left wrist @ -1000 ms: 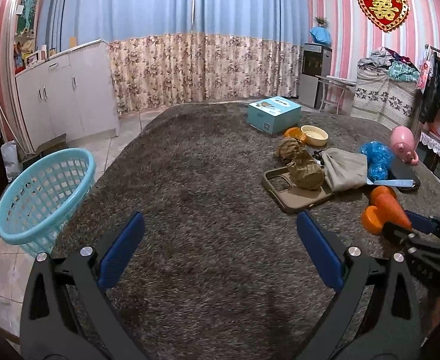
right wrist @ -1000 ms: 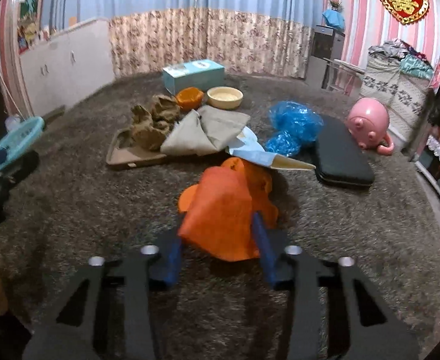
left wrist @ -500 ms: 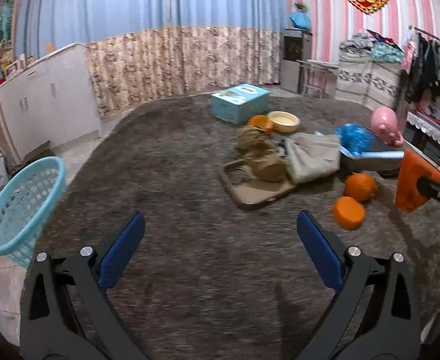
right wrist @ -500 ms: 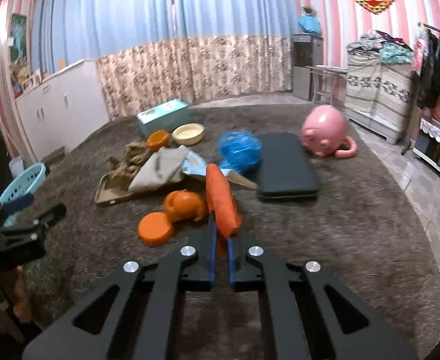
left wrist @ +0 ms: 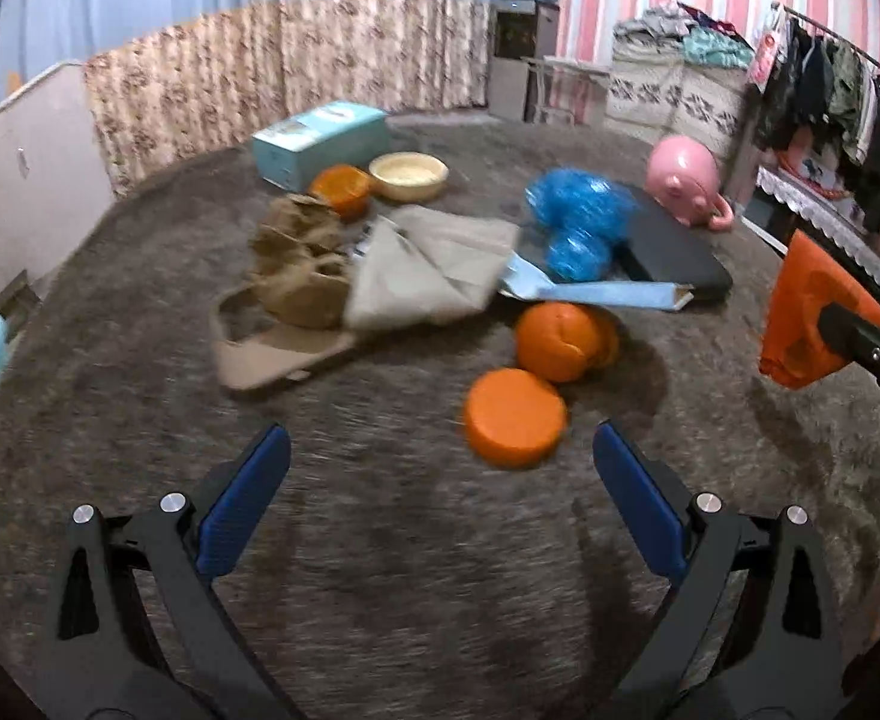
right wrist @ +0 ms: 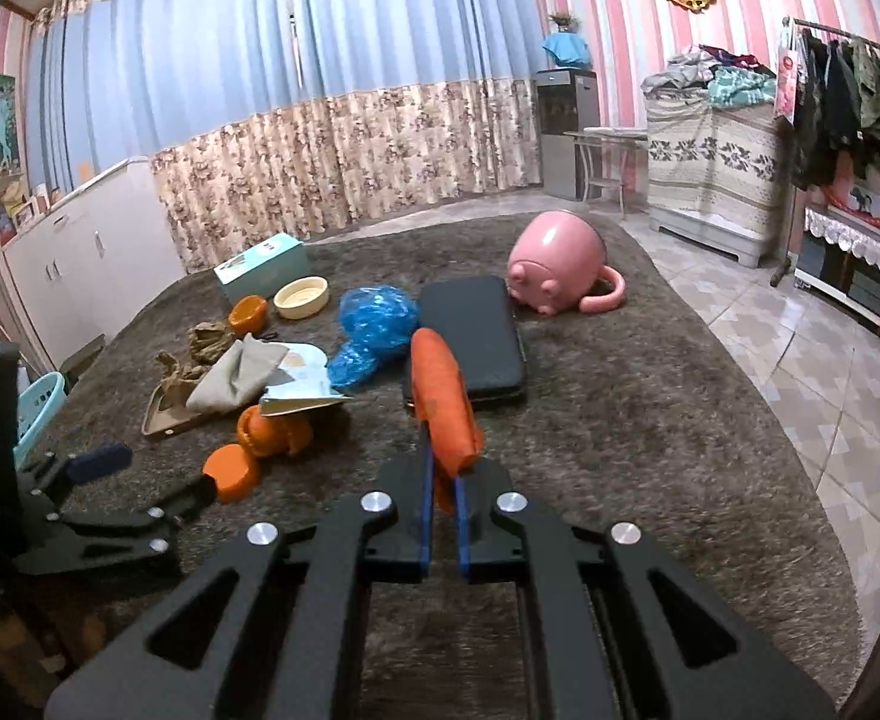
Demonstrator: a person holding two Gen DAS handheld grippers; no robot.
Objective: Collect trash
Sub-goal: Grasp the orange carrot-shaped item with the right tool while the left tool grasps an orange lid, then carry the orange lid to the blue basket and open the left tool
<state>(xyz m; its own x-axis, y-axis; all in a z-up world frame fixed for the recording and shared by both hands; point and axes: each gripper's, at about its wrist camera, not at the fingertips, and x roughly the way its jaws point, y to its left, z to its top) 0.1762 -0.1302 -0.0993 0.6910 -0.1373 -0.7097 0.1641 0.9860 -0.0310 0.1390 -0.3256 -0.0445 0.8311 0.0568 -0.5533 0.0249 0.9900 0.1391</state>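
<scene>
My right gripper point(right wrist: 442, 480) is shut on a flat orange scrap point(right wrist: 440, 408), held above the grey carpet; it also shows at the right of the left wrist view point(left wrist: 811, 324). My left gripper point(left wrist: 440, 480) is open and empty, low over the carpet in front of an orange disc point(left wrist: 514, 417) and a crumpled orange piece point(left wrist: 562, 339). Behind these lie a blue paper strip point(left wrist: 595, 291), a grey cloth point(left wrist: 434, 270), brown crumpled paper point(left wrist: 302, 270) on a tan tray point(left wrist: 272, 354), and a blue plastic bag point(left wrist: 577, 222). The cyan basket point(right wrist: 41, 414) stands at the far left.
A black case point(right wrist: 475, 342), a pink pig mug point(right wrist: 553, 270), a teal box point(left wrist: 320, 141), a cream bowl point(left wrist: 408, 175) and an orange cup point(left wrist: 341, 187) lie further back. White cabinets line the left wall; a clothes rack stands right. Tiled floor borders the carpet.
My right gripper has closed on the orange scrap and lifted it up and to the right. My left gripper has turned right and moved in toward the orange pieces.
</scene>
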